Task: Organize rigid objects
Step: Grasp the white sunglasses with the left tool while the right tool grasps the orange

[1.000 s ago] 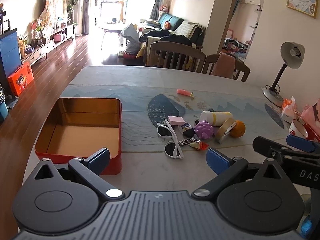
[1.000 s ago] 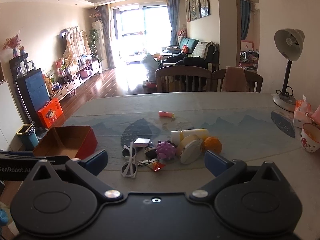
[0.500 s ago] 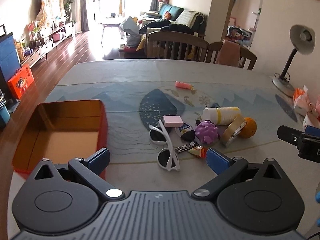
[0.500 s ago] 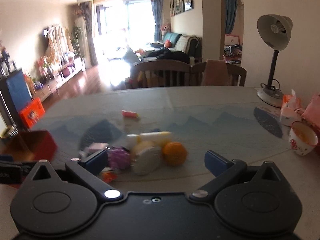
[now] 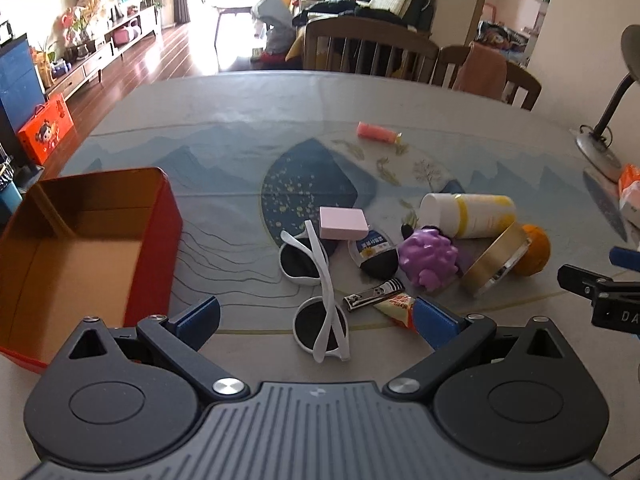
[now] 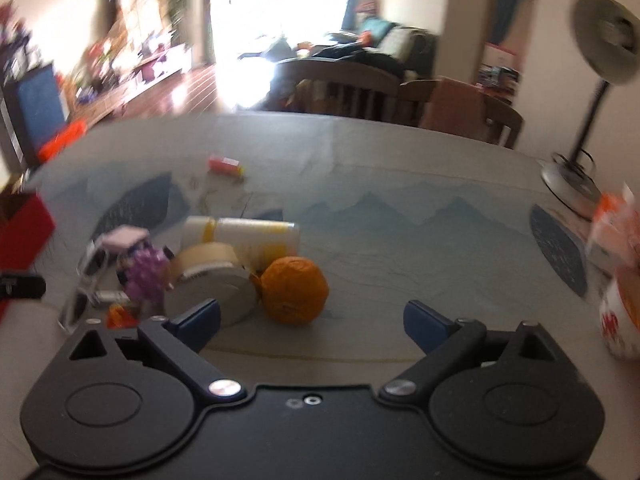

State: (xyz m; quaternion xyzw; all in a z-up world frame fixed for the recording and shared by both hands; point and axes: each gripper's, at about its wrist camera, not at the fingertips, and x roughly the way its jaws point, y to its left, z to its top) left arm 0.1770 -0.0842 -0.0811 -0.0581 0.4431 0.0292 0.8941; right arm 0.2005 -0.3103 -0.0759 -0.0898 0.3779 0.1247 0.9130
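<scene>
An open red box with a tan inside stands at the table's left. My left gripper hangs open above white sunglasses, which show between its fingers. Behind them lie a pink block, a nail clipper, a purple knobbly toy, a white bottle, a round tin and an orange. My right gripper is wide and its jaws are closing, with nothing between the pads. The orange lies just ahead of them, beside the tin.
A pink tube lies alone farther back. A desk lamp, a tissue pack and a patterned cup crowd the right edge. Chairs stand behind the far edge. The right wrist view is blurred by motion.
Both grippers have come forward and down toward the pile. The sunglasses now sit between the left fingers, and the orange has grown large in front of the right fingers.
</scene>
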